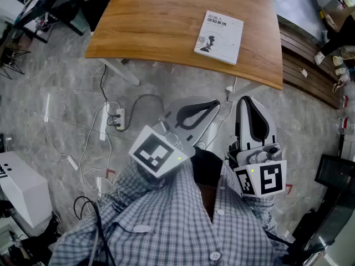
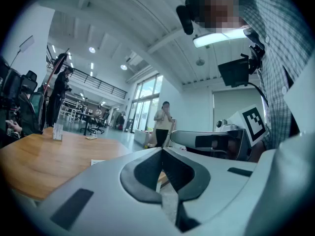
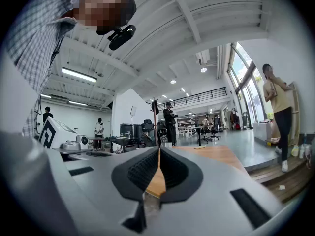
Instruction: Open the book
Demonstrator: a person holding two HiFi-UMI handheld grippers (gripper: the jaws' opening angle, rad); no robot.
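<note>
I keep my left gripper (image 1: 215,102) and right gripper (image 1: 250,100) pinched together, empty, while the book (image 1: 218,37) lies closed, untouched, on the far table (image 1: 150,21).

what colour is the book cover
The book cover is white with dark print, clearest in the head view.

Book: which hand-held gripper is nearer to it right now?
Right, narrowly. In the head view the right hand-held gripper is below the book, under its right corner; the left hand-held gripper is straight below it, slightly farther. Both are short of the table.
</note>
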